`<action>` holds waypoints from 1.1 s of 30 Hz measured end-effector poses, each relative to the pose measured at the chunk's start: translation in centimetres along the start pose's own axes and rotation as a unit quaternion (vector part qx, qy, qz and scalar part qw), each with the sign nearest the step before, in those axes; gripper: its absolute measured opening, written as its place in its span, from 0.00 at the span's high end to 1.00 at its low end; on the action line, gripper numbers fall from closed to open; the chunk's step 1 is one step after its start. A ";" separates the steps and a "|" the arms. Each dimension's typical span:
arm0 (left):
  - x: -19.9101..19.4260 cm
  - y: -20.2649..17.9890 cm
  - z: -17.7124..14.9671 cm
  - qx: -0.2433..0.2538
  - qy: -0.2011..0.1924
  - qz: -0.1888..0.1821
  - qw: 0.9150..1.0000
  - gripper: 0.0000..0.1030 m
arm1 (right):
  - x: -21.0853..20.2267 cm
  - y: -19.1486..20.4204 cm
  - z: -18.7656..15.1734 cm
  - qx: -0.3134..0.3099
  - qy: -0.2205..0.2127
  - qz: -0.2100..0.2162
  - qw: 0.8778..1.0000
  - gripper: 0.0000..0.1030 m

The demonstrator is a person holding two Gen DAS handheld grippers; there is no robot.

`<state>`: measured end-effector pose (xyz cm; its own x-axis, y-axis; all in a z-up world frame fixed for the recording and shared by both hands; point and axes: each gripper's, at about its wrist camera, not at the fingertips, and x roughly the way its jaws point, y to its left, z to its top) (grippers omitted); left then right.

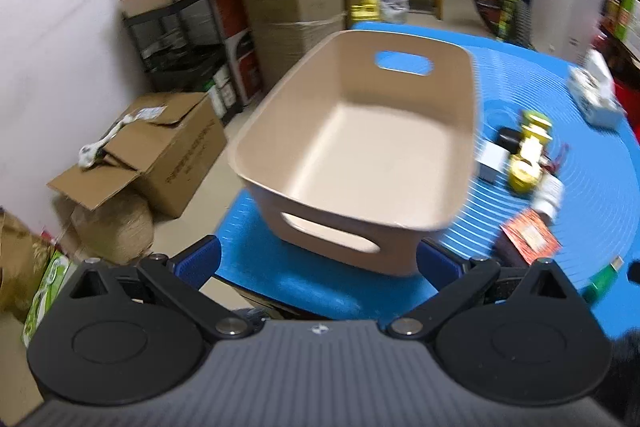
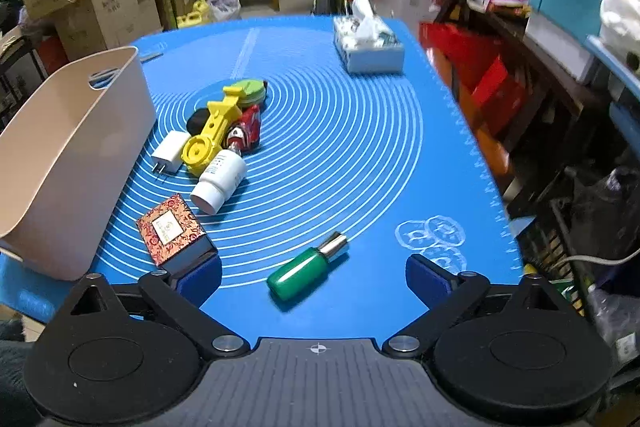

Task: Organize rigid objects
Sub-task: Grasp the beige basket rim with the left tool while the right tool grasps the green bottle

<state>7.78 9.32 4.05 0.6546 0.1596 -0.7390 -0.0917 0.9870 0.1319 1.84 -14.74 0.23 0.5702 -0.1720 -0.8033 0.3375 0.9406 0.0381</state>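
Note:
An empty beige bin [image 1: 360, 147] with handle slots stands on the blue mat's left side; it also shows in the right wrist view [image 2: 68, 155]. My left gripper [image 1: 318, 263] is open just in front of the bin's near wall. My right gripper [image 2: 314, 277] is open with a green bottle [image 2: 306, 271] lying between its fingers on the mat. A patterned red box [image 2: 170, 229], white pill bottle [image 2: 220, 181], yellow plastic tool [image 2: 214, 131], white charger plug [image 2: 168, 151], red toy [image 2: 246, 133], black object [image 2: 198, 119] and green round object [image 2: 250, 91] lie in a cluster.
A tissue box [image 2: 368, 45] sits at the mat's far right. The blue mat [image 2: 360, 147] covers the table. Cardboard boxes [image 1: 160, 147] and shelving stand on the floor to the left. Cluttered shelves [image 2: 560, 67] line the right side.

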 end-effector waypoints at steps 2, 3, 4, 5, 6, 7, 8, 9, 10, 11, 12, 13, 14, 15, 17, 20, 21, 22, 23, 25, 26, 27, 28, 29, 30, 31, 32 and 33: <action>1.0 1.1 0.7 -0.012 0.004 0.009 1.000 0.00 | 1.2 0.3 0.5 0.011 0.015 0.001 1.000 0.05; 1.3 1.4 1.0 -0.015 0.006 0.013 1.000 0.00 | 1.8 0.4 0.8 0.015 0.022 0.002 1.000 0.05; 1.9 1.8 1.4 -0.020 0.007 0.016 1.000 0.00 | 2.5 0.6 1.0 0.020 0.029 0.002 0.999 0.05; 2.6 2.5 2.0 -0.026 0.008 0.021 0.999 0.00 | 3.0 0.7 1.2 0.023 0.035 0.001 0.999 0.05; 3.1 2.9 2.4 -0.030 0.010 0.024 0.999 0.00 | 3.6 0.9 1.3 0.026 0.042 -0.001 0.999 0.05; 3.6 3.3 2.8 -0.034 0.012 0.025 0.999 0.00 | 4.2 1.0 1.5 0.029 0.048 -0.003 0.998 0.05; 4.1 3.7 3.1 -0.038 0.014 0.024 0.999 0.00 | 4.8 1.2 1.6 0.034 0.055 -0.005 0.998 0.05; 4.4 3.8 3.3 -0.040 0.016 0.023 0.999 0.00 | 5.4 1.3 1.8 0.038 0.062 -0.006 0.997 0.05; 4.8 4.1 3.4 -0.041 0.017 0.022 0.999 0.00 | 5.9 1.4 1.9 0.043 0.068 -0.005 0.997 0.05; 5.3 4.4 3.6 -0.040 0.019 0.022 0.999 0.00 | 6.4 1.6 2.0 0.045 0.074 -0.005 0.996 0.06; 5.5 4.6 3.6 -0.038 0.020 0.022 0.999 0.00 | 6.9 1.9 2.1 0.046 0.079 -0.008 0.996 0.06; 5.9 4.8 3.6 -0.035 0.022 0.022 0.999 0.00 | 7.2 2.1 2.2 0.044 0.083 -0.012 0.996 0.06; 6.3 4.9 3.6 -0.032 0.025 0.023 0.999 0.01 | 7.5 2.3 2.2 0.039 0.085 -0.017 0.996 0.06; 6.7 5.1 3.6 -0.029 0.031 0.022 0.999 0.01 | 7.9 2.5 2.3 0.034 0.087 -0.024 0.995 0.06; 7.4 5.4 3.6 -0.028 0.040 0.015 0.999 0.02 | 8.5 2.7 2.3 0.031 0.091 -0.035 0.995 0.06; 8.3 5.8 3.5 -0.027 0.050 0.010 0.998 0.02 | 9.6 2.8 2.4 0.037 0.106 -0.040 0.993 0.08; 8.6 6.0 3.7 -0.027 0.051 0.008 0.998 0.02 | 9.9 2.8 2.4 0.038 0.110 -0.041 0.992 0.08; 8.8 6.0 3.6 -0.024 0.053 0.007 0.998 0.02 | 10.2 2.8 2.4 0.039 0.114 -0.043 0.992 0.08; 9.0 6.0 3.7 -0.023 0.057 0.004 0.998 0.02 | 10.4 2.8 2.4 0.039 0.117 -0.046 0.991 0.09; 9.4 6.0 3.7 -0.021 0.064 0.000 0.998 0.03 | 10.8 2.8 2.3 0.039 0.126 -0.051 0.990 0.12; 9.7 6.1 3.7 -0.021 0.067 -0.004 0.998 0.09 | 11.1 2.8 2.2 0.040 0.132 -0.051 0.989 0.15; 10.0 6.1 3.7 -0.021 0.073 -0.010 0.997 0.18 | 11.3 2.8 2.2 0.041 0.136 -0.050 0.989 0.16; 10.3 6.2 3.8 -0.021 0.080 -0.016 0.996 0.19 | 11.5 2.8 2.2 0.043 0.140 -0.050 0.988 0.18; 10.5 6.2 3.9 -0.025 0.084 -0.023 0.996 0.19 | 11.8 2.8 2.1 0.044 0.144 -0.050 0.987 0.19; 10.7 6.3 4.0 -0.026 0.086 -0.025 0.996 0.20 | 11.8 2.8 2.1 0.046 0.142 -0.050 0.988 0.19; 10.8 6.3 4.1 -0.024 0.086 -0.025 0.996 0.22 | 11.8 2.8 2.2 0.045 0.141 -0.051 0.988 0.19; 10.9 6.2 4.1 -0.020 0.087 -0.024 0.996 0.25 | 11.9 2.8 2.2 0.044 0.141 -0.051 0.988 0.19; 11.1 6.2 4.2 -0.017 0.087 -0.024 0.996 0.29 | 11.8 2.9 2.2 0.043 0.141 -0.051 0.988 0.20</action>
<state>17.58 17.11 -0.55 0.5188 0.1099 -0.8478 -0.0905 0.9932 0.0734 11.19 -14.71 -7.87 0.3037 -0.1644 -0.9385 0.4513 0.8923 -0.0103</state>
